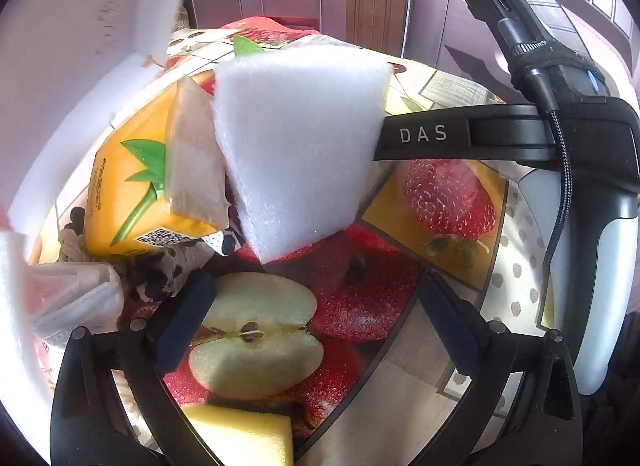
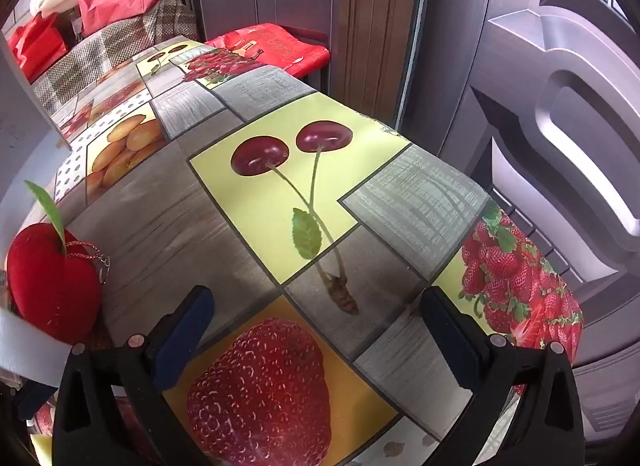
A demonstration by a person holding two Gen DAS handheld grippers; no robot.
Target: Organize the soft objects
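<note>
Foam block (image 1: 296, 145), white and wedge-shaped with a pebbly surface, stands at the middle of the table (image 2: 168, 225), leaning against a yellow tissue pack (image 1: 132, 193) printed with green leaves. A red plush apple (image 2: 52, 278) with a green leaf lies further along the fruit-print cloth. A yellow sponge (image 1: 244, 438) is cut off by the bottom edge, and a spotted soft toy (image 1: 180, 262) is mostly buried under the pack. One finger of my right tool (image 2: 318, 318) disappears behind the block's right edge; I cannot tell whether it touches. The white shapes at far left are washed out by glare. My left tool (image 1: 316, 306) tilts down over the printed apple, jaws wide with nothing between them. My right tool tilts down likewise, spread wide and empty.
</note>
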